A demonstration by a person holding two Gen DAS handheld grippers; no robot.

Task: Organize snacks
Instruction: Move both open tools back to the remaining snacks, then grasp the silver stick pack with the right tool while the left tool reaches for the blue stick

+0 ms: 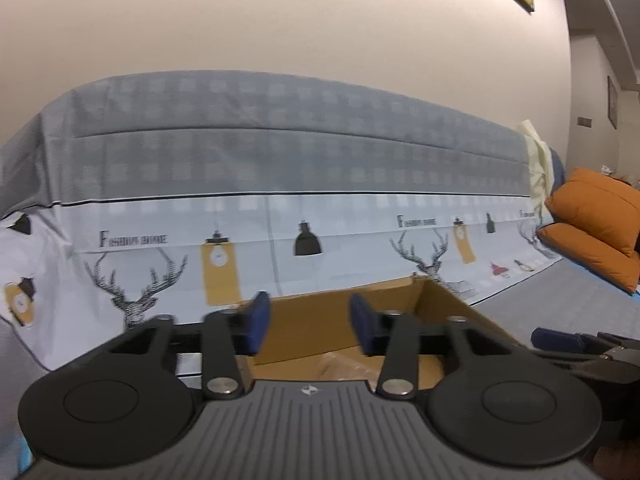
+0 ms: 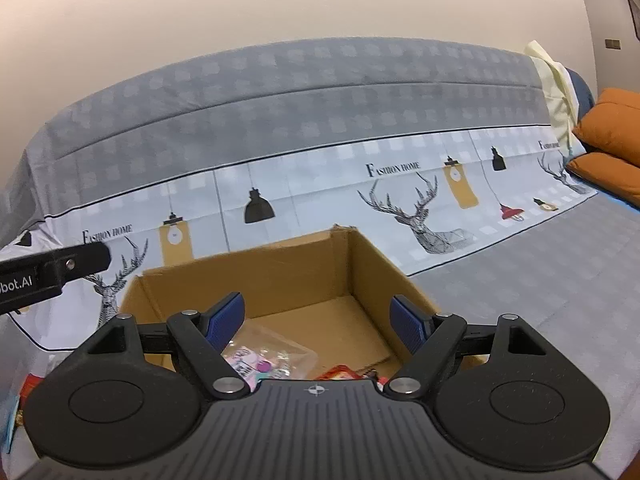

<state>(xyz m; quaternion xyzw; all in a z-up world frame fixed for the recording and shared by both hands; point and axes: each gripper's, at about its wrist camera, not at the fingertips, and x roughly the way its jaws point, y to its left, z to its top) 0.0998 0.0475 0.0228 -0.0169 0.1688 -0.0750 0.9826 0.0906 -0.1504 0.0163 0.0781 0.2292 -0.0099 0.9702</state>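
An open cardboard box (image 2: 280, 276) stands on the grey floor against a cloth-covered sofa. In the right wrist view it holds a clear packet with pink and white candies (image 2: 268, 358) and a red snack packet (image 2: 342, 372) at its near side. My right gripper (image 2: 318, 326) is open and empty above the box's near edge. My left gripper (image 1: 310, 322) is open and empty, above the same box (image 1: 320, 320). A clear wrapper (image 1: 340, 364) lies on the box's bottom there. The left gripper's body (image 2: 52, 270) shows at the left of the right wrist view.
The sofa wears a grey and white cloth with deer and lamp prints (image 2: 400, 200). Orange cushions (image 1: 592, 224) lie at the right. Coloured packets (image 2: 20, 404) lie at the far left edge. The right gripper's finger (image 1: 560, 340) shows at the right of the left wrist view.
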